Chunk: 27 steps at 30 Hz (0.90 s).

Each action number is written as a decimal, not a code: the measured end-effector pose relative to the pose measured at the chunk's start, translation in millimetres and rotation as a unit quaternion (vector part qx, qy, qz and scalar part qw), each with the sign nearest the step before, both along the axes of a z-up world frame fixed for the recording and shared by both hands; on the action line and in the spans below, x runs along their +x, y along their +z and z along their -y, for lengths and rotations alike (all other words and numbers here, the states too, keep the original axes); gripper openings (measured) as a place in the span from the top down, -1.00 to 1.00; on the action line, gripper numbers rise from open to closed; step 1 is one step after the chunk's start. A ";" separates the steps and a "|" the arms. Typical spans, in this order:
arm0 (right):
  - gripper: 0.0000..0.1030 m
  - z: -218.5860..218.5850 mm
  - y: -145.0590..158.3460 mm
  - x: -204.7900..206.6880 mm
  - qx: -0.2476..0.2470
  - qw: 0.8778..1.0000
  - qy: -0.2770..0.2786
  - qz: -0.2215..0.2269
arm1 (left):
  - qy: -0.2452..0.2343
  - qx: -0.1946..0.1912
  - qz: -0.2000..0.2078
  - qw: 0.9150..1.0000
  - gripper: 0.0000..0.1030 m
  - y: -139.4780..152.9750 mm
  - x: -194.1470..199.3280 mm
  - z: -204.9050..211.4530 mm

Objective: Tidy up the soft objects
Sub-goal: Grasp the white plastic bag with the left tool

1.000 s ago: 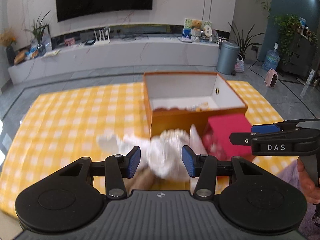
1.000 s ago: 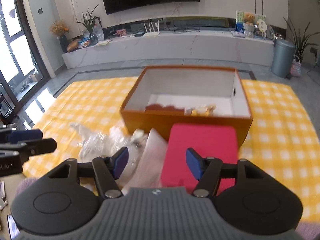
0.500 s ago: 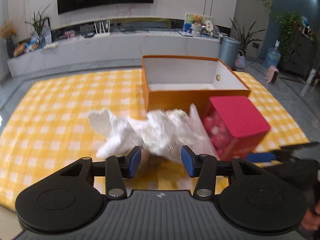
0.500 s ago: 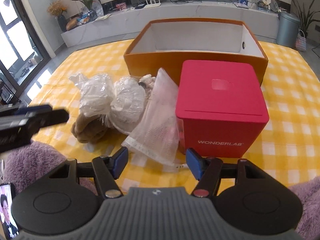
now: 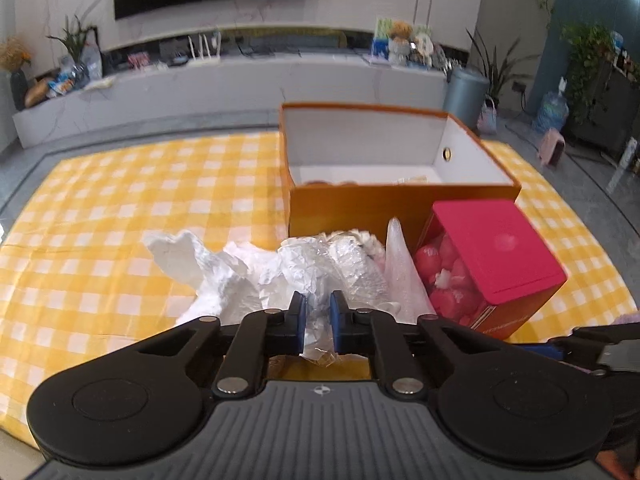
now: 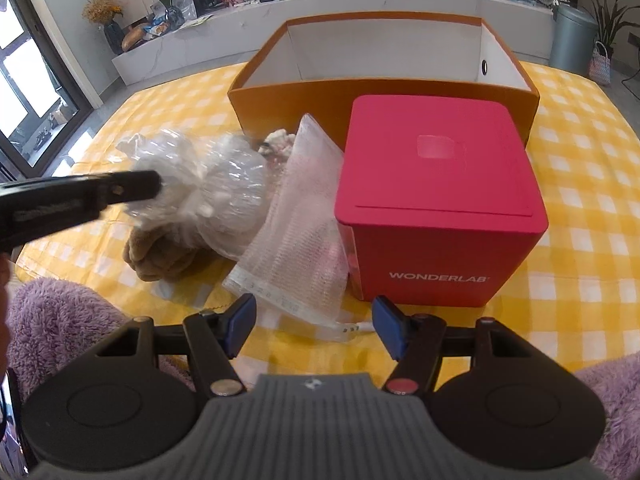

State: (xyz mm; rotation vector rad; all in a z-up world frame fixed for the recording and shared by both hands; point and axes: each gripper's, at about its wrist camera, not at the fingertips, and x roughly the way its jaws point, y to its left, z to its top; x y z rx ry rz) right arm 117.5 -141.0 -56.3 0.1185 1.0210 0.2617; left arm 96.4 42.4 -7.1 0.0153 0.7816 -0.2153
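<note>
We judged the task as only started: the open orange cardboard box (image 5: 400,204) held a few small items, while the crinkled clear plastic bag with white stuffing (image 5: 304,268), the brown plush toy (image 6: 160,256) and the bubble-wrap pouch (image 6: 296,240) lay on the yellow checked surface (image 5: 120,208) before it. Our left tool (image 5: 318,322) was clenched on the bag's plastic; our right tool (image 6: 312,330) was wide apart, holding nothing, near the pouch.

Crinkled glossy plastic bag (image 5: 304,268), matt red box (image 6: 436,184), checked cloth (image 5: 120,208)

Left gripper (image 5: 318,322) jaws closed onto plastic-wrapped bundle (image 5: 320,272).
</note>
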 end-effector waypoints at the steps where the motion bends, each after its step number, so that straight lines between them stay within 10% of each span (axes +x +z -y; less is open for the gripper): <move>1: -0.24 -0.1 0.1 -0.3 0.000 1.000 0.000 0.000 | -0.001 -0.004 0.006 1.000 0.75 5.1 -6.8 -0.8; 7: -0.24 1.5 -1.5 -2.5 0.012 1.000 0.000 -0.006 | 0.010 0.001 0.017 1.000 0.75 18.9 -43.5 -8.1; 16: -0.39 -5.5 -13.6 1.7 0.040 0.999 -0.008 -0.028 | 0.017 0.011 -0.077 0.997 0.73 -19.3 -49.0 -17.5; 27: -0.39 -7.2 -24.4 8.8 0.037 0.998 -0.018 -0.044 | 0.013 0.034 -0.097 0.995 0.20 -32.7 -37.3 -12.8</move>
